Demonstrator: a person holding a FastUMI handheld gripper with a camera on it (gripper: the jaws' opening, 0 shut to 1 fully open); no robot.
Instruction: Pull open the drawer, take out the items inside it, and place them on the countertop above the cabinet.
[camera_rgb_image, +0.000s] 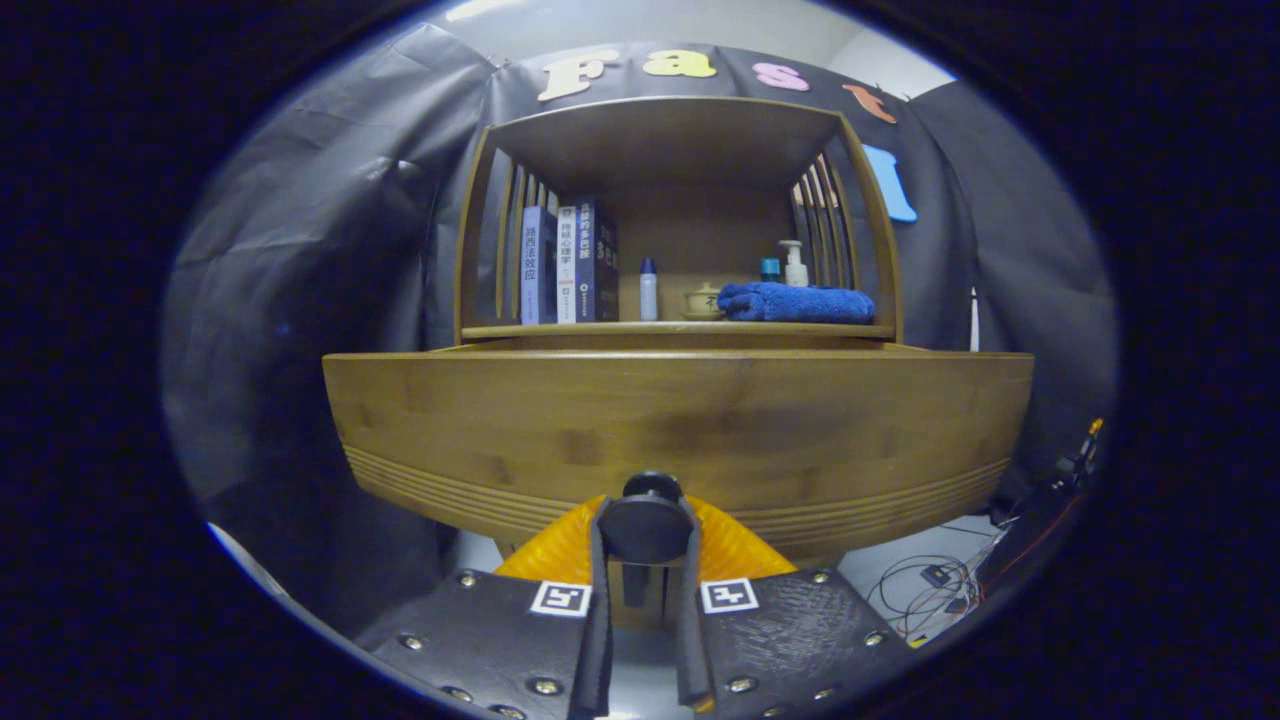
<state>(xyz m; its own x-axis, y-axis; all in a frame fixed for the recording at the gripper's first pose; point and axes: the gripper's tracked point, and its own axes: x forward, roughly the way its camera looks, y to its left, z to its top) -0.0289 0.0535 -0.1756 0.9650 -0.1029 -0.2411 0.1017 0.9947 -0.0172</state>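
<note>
The tongs (645, 530) pinch the round knob (648, 522) on the drawer front (680, 430).

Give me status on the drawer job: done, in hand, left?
Done: the gripper is shut on the drawer knob. In hand: the pull; how far the drawer front has come out cannot be told. Left: see inside, take the items out, set them on the countertop.
</note>
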